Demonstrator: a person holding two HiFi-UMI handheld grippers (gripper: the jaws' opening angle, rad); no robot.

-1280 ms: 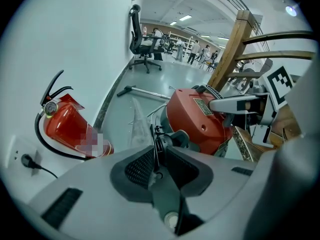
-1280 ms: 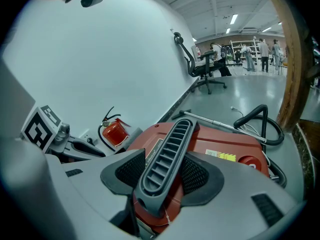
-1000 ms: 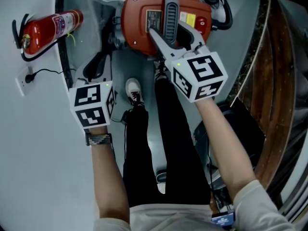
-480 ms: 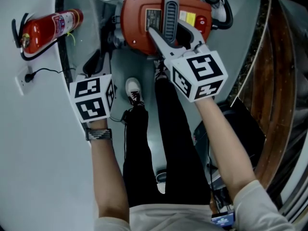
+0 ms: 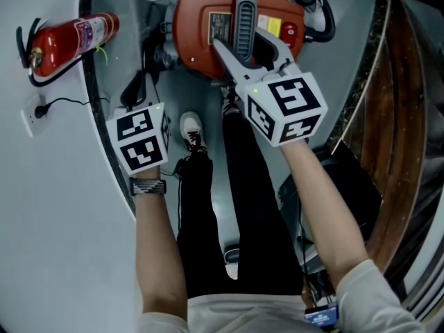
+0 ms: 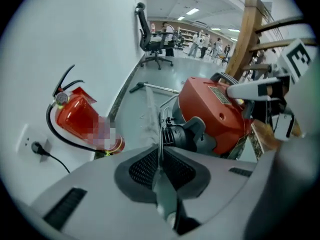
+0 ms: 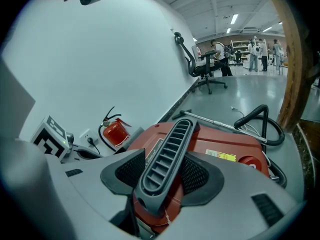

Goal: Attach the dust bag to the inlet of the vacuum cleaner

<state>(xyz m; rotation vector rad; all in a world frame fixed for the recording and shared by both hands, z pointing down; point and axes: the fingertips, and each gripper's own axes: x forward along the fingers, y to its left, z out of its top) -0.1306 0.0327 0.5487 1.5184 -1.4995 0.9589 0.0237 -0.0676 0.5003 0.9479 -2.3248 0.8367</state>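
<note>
Dark ribbed handle (image 7: 169, 146), base half hidden between right gripper (image 7: 163, 178) jaws

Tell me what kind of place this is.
Likely a large open-plan office or lab hall: a swivel office chair on a wide polished floor, ceiling strip lights, and a fire extinguisher by the wall.

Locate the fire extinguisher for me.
Head view, upper left: the fire extinguisher sits against the white wall, just above the wall socket and left of the red vacuum.
</note>
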